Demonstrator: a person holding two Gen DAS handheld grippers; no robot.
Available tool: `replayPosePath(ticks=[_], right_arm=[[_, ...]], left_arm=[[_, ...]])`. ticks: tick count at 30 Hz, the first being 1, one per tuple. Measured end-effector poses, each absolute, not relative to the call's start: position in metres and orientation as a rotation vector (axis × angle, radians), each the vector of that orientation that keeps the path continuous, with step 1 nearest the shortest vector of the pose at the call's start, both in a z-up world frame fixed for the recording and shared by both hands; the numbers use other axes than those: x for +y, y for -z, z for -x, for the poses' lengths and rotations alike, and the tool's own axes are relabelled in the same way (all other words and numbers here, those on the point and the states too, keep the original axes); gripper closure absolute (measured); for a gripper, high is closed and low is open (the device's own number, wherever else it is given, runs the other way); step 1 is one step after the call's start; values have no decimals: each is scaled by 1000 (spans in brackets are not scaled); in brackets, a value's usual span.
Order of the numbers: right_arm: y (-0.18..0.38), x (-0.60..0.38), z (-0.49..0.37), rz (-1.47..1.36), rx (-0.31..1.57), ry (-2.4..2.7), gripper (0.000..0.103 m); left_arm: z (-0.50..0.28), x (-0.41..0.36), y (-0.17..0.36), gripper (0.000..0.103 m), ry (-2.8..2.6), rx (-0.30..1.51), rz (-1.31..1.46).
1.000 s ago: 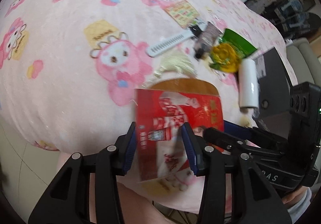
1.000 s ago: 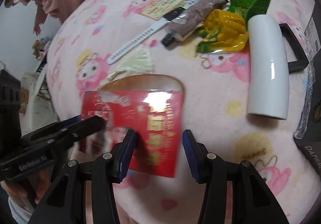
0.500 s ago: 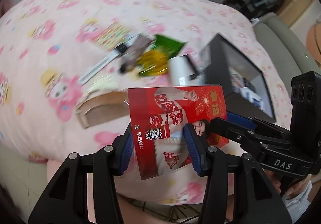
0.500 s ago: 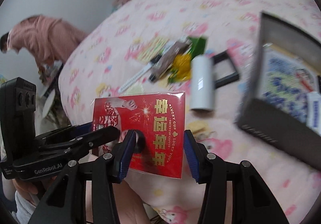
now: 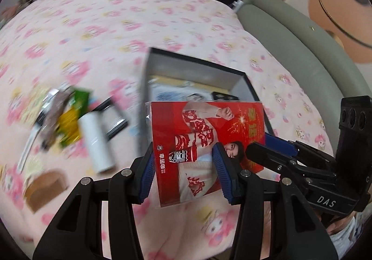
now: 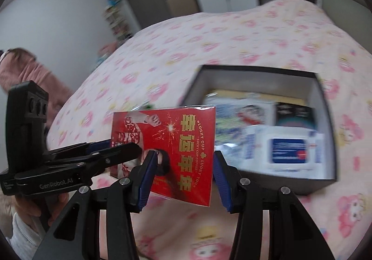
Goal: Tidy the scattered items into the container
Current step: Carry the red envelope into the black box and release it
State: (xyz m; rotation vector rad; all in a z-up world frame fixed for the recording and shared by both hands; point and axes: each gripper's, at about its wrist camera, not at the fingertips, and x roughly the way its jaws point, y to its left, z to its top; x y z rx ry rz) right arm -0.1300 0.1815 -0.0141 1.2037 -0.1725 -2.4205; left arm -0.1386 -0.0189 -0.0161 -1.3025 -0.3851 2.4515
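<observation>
The card [image 5: 204,143] hangs over the bed [image 5: 116,34] just short of the box [image 6: 255,73], between the left fingers [image 5: 146,167] and right fingers [image 6: 219,173] (clamped or merely apart, I cannot tell). A loose hold could drop it outside.

Red, gold-lettered packet [image 6: 183,150]; pink cartoon-print blanket [image 5: 116,27]; black box [image 6: 325,125].
</observation>
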Motion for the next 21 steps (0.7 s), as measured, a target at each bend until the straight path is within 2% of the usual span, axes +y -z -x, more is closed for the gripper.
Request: replayPosePath(ticks=[9,15,21], right_arm=[[33,243,167,-1341,-135,2589,57],[60,275,177,-1418,-241,2561,57],[80,281,182,-1477,-262,2547,57]], left_arm=[[210,71,50,54,-2315,-287,1432],[227,90,72,53,-2259,-269,1491],[236,102,91,52,-2225,-224,1549]])
